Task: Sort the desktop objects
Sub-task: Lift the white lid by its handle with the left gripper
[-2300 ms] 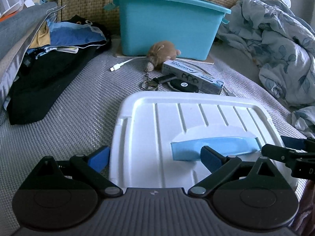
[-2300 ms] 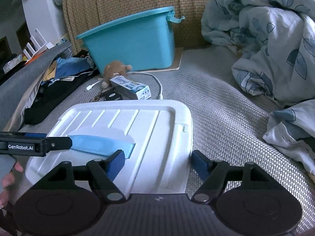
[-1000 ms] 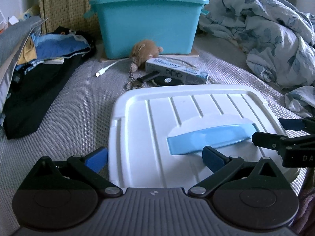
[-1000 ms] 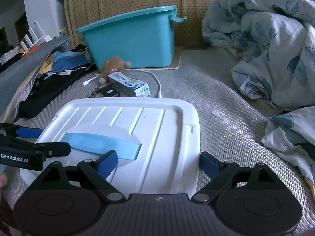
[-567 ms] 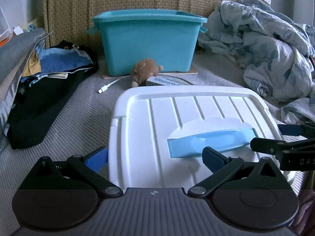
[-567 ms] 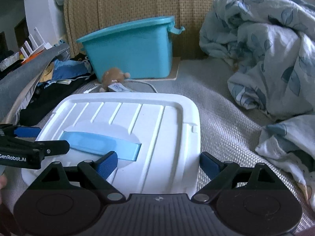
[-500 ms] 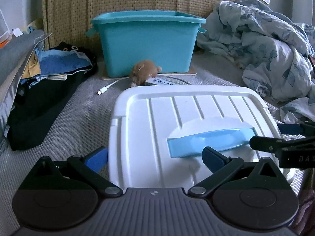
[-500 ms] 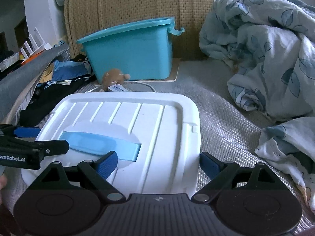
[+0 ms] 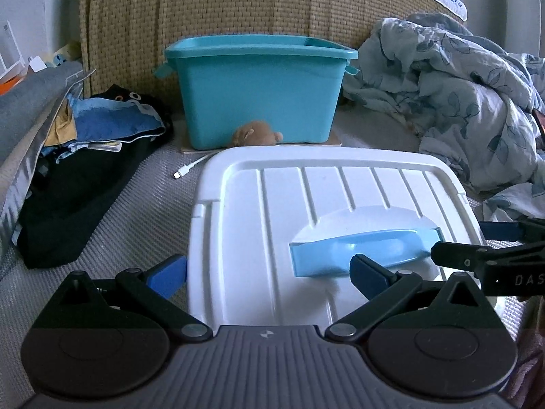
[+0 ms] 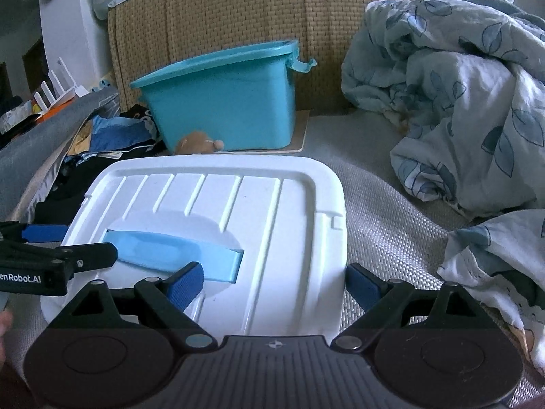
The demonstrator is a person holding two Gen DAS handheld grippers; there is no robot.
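Note:
A white lid (image 9: 272, 204) with a light blue handle (image 9: 357, 248) is held level above the grey mat, in front of a teal bin (image 9: 259, 92). My left gripper (image 9: 267, 269) spans the lid's left part: one finger is outside the left edge, the other by the handle. My right gripper (image 10: 274, 283) spans the right part of the lid (image 10: 272, 204) the same way. Both are clamped on it. Behind the lid's far edge, a brown plush toy (image 9: 253, 133) peeks out against the bin (image 10: 221, 102).
A white charging cable (image 9: 190, 167) lies on the mat left of the lid. Piled dark and blue clothes (image 9: 85, 170) fill the left side. A leaf-print blanket (image 9: 460, 102) is heaped on the right. A woven backrest (image 9: 238, 6) rises behind the bin.
The lid has risen and moved toward the bin with both grippers. It now hides the toothpaste box and keys and most of the plush toy.

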